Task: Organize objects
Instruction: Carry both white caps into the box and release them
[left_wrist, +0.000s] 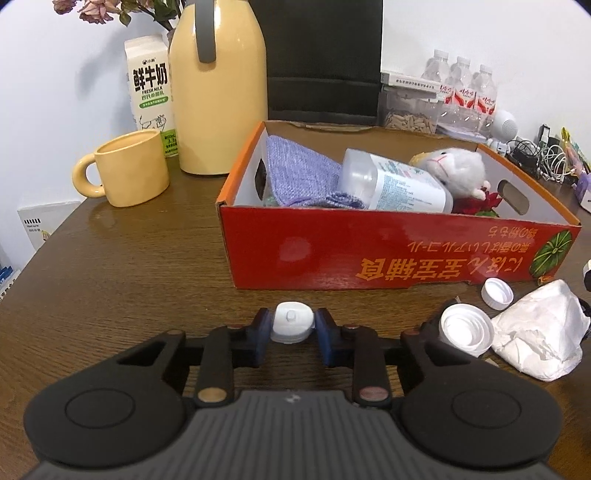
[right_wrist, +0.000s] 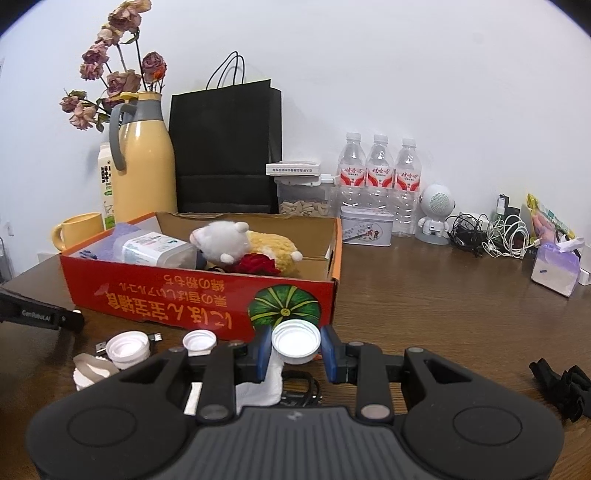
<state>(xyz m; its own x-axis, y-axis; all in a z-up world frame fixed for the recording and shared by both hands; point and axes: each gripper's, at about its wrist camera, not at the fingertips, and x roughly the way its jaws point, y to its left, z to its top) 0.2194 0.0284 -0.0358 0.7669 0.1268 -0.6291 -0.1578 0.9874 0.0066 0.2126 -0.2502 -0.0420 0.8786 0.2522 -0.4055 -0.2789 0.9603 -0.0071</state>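
Note:
My left gripper (left_wrist: 292, 325) is shut on a white flip-top cap (left_wrist: 291, 321), held low in front of the red cardboard box (left_wrist: 369, 254). My right gripper (right_wrist: 295, 345) is shut on a white round lid (right_wrist: 295, 339), open side up, near the box's front right corner (right_wrist: 334, 295). The box holds a purple cloth (left_wrist: 299, 173), a clear bottle (left_wrist: 399, 184), a white plush toy (left_wrist: 458, 168) and a red flower (right_wrist: 256, 264). Two more white lids (left_wrist: 466, 332) (left_wrist: 496, 292) and a crumpled white tissue (left_wrist: 543, 336) lie on the table in front of the box.
A yellow mug (left_wrist: 129, 170), milk carton (left_wrist: 149, 88), yellow thermos jug (left_wrist: 218, 92) and black paper bag (right_wrist: 225, 147) stand behind the box. Water bottles (right_wrist: 378, 177), a tin (right_wrist: 365, 225), a small speaker (right_wrist: 436, 214), tangled cables (right_wrist: 491, 236) and a black cloth (right_wrist: 561, 384) are on the right.

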